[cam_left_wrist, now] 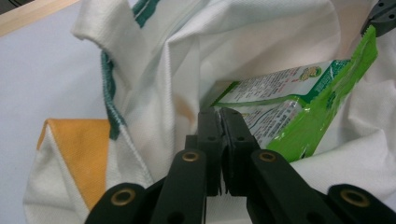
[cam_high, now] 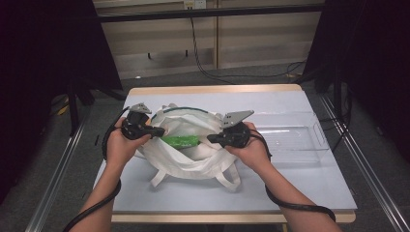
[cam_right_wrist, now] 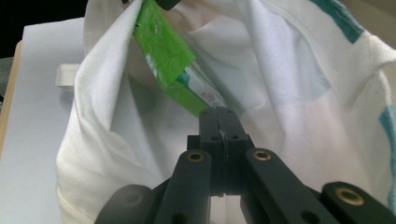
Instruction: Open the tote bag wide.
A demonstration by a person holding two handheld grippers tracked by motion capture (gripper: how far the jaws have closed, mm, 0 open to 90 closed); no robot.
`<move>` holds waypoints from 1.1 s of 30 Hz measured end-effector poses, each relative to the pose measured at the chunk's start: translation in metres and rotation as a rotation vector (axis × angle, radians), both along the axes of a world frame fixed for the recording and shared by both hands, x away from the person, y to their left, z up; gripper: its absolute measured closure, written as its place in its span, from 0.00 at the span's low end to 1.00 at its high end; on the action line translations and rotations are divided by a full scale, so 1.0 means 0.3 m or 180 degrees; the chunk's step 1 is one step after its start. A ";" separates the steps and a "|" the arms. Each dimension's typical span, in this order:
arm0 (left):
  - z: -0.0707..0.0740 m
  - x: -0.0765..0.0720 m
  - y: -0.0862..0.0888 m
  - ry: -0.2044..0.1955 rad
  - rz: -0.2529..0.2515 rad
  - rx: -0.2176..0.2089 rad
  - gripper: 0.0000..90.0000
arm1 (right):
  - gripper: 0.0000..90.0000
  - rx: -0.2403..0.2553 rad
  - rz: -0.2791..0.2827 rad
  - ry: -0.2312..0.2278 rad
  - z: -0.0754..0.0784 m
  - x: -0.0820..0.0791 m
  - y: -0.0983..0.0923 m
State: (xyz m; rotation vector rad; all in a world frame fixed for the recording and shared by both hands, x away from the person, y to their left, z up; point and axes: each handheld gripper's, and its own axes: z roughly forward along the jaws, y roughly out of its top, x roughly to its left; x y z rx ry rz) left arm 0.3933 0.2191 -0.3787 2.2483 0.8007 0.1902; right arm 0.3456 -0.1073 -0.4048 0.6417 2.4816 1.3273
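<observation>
We are looking at a green packet that is lying across the mouth of a white cloth bag near the middle of the table. Much of the packet is sinking into the bag's folds, so its lower edge is hidden, and its small print is too blurred for us to read in the left gripper view. In the right gripper view the packet is running up out of frame.

The left gripper is reaching in from the bag's left side, its jaws pressed together on the packet's near end. The right gripper is coming in from the bag's right side, its jaws clamped on the packet's other end. Both hands are wrapping the gripper bodies, forearms angling inward toward the bag.

Right of the bag, a clear plastic tray is resting on the table, its edges faint.
</observation>
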 end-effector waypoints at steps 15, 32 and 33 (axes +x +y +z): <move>-0.045 -0.011 0.061 0.0041 0.0052 0.0175 1.00 | 1.00 -0.0076 -0.0209 0.0046 -0.034 0.038 -0.029; -0.071 -0.011 0.069 0.0010 0.0080 0.0096 1.00 | 1.00 -0.0046 -0.0252 0.0154 -0.028 0.073 -0.041; -0.071 -0.012 0.069 0.0011 0.0083 0.0088 1.00 | 1.00 -0.0048 -0.0242 0.0144 -0.019 0.069 -0.040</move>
